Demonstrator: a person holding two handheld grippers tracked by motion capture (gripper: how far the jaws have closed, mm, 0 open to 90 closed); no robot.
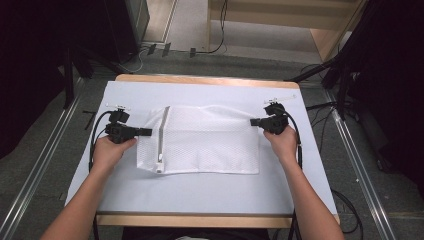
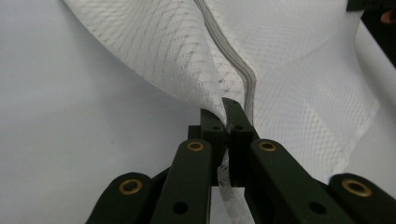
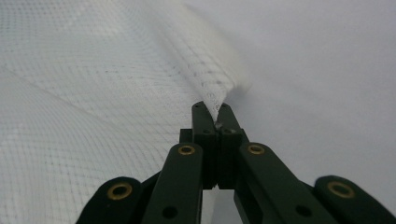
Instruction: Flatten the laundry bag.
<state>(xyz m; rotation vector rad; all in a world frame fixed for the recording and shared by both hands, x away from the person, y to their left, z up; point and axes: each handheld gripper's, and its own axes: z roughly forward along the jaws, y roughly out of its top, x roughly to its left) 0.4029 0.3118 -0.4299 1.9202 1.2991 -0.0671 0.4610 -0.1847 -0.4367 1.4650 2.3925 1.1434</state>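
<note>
So there's a white mesh laundry bag (image 1: 200, 140) lying flat in the middle of the white-covered table (image 1: 200, 192), zipper (image 1: 163, 135) running along its left end. The left gripper (image 1: 146, 132) has its jaws clamped on the bag's left edge right by that zipper, mesh bunched between them. The right gripper (image 1: 254, 121) is pinching the bag's far right corner, jaws closed tight on it.

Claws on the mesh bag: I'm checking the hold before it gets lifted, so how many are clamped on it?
2. The left claw pinches the white mesh bag at its left edge beside the zipper; the right claw pinches its far right corner.
</note>
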